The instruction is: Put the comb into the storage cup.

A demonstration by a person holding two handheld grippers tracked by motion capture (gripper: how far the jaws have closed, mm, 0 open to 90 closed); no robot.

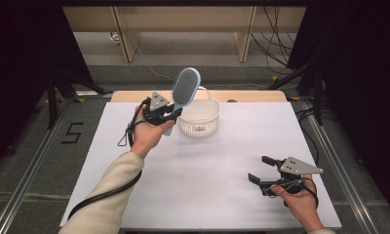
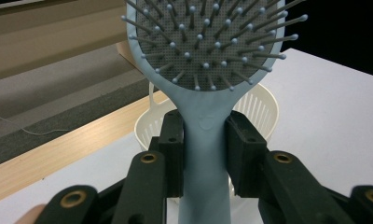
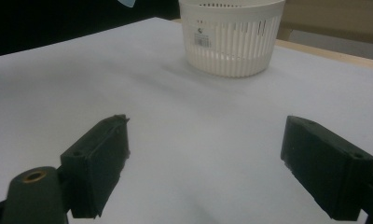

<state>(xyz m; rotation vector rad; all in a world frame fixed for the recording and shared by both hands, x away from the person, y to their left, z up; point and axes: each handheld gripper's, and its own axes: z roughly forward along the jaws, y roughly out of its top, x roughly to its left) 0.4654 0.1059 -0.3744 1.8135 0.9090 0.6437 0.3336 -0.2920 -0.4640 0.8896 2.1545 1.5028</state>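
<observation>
The left gripper [image 1: 172,113] pinched the blue hairbrush [image 1: 185,87] handle beside the white basket [image 1: 199,118]; the right gripper [image 1: 261,170] was spread, empty

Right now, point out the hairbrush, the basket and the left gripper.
hairbrush [image 2: 208,42], left gripper view, on the bristle pad.
basket [image 1: 199,126], high view, on the front wall.
left gripper [image 2: 204,149], left gripper view, between the jaws clamping the handle.

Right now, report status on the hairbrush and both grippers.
Left gripper shut on hairbrush handle, held up beside white basket. Right gripper open, low over the table. Nothing in the way.
</observation>
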